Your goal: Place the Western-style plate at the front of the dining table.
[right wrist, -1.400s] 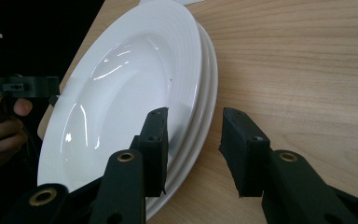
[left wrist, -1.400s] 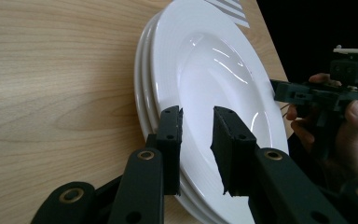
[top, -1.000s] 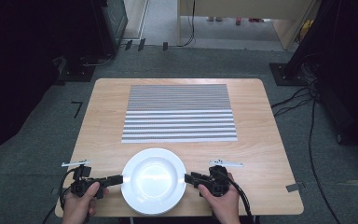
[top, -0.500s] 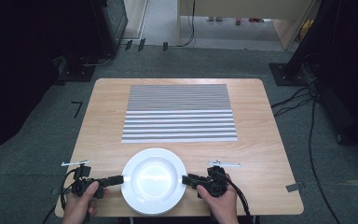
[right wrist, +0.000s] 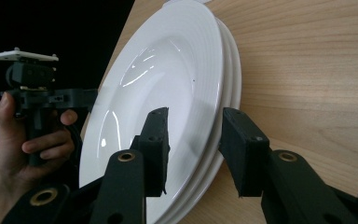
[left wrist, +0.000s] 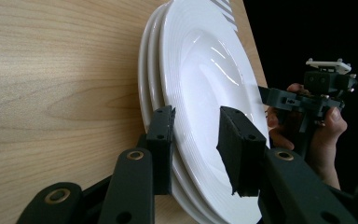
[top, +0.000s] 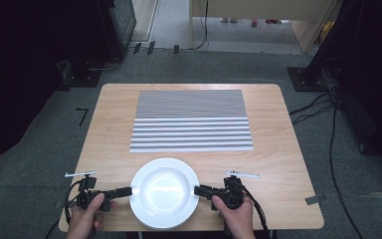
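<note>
Room: dark surrounds, grey carpet floor (top: 40,149), loose cables (top: 328,114) on the floor beyond the counter's right edge.
Counter: pale wood (top: 278,164) with rounded corners, seen from above.
Placemat: grey and white striped (top: 191,119), lying flat at the middle of the counter towards the far edge, nothing on it.
Plate stack: white, deep-rimmed plates (top: 164,191), three rims countable in the gripper views. It sits flat at the middle of the near edge, just short of the placemat and apart from it.
Step in hand: judged as two-handed handling of the plate stack, at the point where the hold on the rim is taken or let go, with the stack resting on the counter.
Next move: for a lift, both sides must close evenly on the same rim and rise level. For a release, each side should draw straight outward without dragging the rim.
Left gripper: at the stack's left rim (top: 129,190), held in the left hand (top: 87,216) near the near-left corner.
Left fingers: one (left wrist: 161,140) sits against the outer rim, the other over the top plate's face with a gap. They have just been opening, are narrow but slack, and the rim lies between them.
Right gripper: at the stack's right rim (top: 197,189), held in the right hand (top: 236,216).
Right fingers: they (right wrist: 154,140) straddle the rim at a moderate spread, and no pad is seen pressing.
</note>
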Action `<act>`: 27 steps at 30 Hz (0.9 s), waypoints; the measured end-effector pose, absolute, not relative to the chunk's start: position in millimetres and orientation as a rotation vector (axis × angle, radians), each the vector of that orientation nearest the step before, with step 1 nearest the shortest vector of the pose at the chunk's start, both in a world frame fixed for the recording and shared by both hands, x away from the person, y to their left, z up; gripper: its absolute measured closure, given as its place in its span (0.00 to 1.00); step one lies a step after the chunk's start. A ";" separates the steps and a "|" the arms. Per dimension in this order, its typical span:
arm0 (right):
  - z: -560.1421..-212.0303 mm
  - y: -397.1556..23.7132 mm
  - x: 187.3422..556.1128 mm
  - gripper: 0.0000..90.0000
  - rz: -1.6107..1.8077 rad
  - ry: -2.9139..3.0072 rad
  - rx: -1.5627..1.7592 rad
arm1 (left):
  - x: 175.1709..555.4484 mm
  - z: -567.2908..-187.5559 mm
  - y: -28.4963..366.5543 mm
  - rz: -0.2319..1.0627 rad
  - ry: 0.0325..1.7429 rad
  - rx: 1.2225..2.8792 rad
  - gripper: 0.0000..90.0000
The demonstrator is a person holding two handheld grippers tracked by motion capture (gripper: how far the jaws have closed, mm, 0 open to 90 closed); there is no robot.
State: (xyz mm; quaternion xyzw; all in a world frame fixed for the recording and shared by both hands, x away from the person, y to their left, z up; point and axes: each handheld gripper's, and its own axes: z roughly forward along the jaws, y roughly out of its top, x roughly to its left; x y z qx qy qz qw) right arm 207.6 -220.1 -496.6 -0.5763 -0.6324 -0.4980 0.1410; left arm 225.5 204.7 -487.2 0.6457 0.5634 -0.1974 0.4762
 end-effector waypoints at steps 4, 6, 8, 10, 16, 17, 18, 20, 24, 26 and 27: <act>-497.2 -224.5 209.7 0.72 -1.432 -1.750 -1.640 | 225.7 -487.6 204.5 -0.481 1.376 1.582 0.74; -498.1 -225.3 210.7 0.72 -1.427 -1.731 -1.638 | 225.8 -488.0 203.9 -0.483 1.378 1.584 0.74; -499.1 -226.2 211.5 0.72 -1.424 -1.700 -1.640 | 225.8 -487.9 203.8 -0.483 1.379 1.584 0.74; -500.3 -227.2 212.2 0.72 -1.416 -1.669 -1.644 | 225.8 -488.0 203.9 -0.483 1.379 1.584 0.73; -504.9 -230.9 214.5 0.79 -1.383 -1.586 -1.640 | 226.1 -488.4 201.9 -0.500 1.367 1.582 0.74; -504.9 -230.9 214.5 0.79 -1.383 -1.586 -1.640 | 226.1 -488.4 201.9 -0.500 1.367 1.582 0.73; -504.4 -227.5 213.6 0.81 -1.373 -1.601 -1.616 | 225.8 -488.4 199.7 -0.505 1.356 1.588 0.73; -503.3 -226.5 212.8 0.81 -1.372 -1.607 -1.620 | 225.7 -488.2 199.3 -0.504 1.353 1.590 0.73; -498.1 -224.6 209.9 0.86 -1.384 -1.691 -1.662 | 225.6 -488.5 198.4 -0.508 1.352 1.588 0.73; -496.9 -223.8 209.2 0.86 -1.386 -1.708 -1.668 | 225.4 -488.4 197.7 -0.503 1.349 1.589 0.73; -493.8 -221.4 207.7 0.86 -1.389 -1.763 -1.681 | 225.4 -488.6 197.6 -0.505 1.347 1.590 0.72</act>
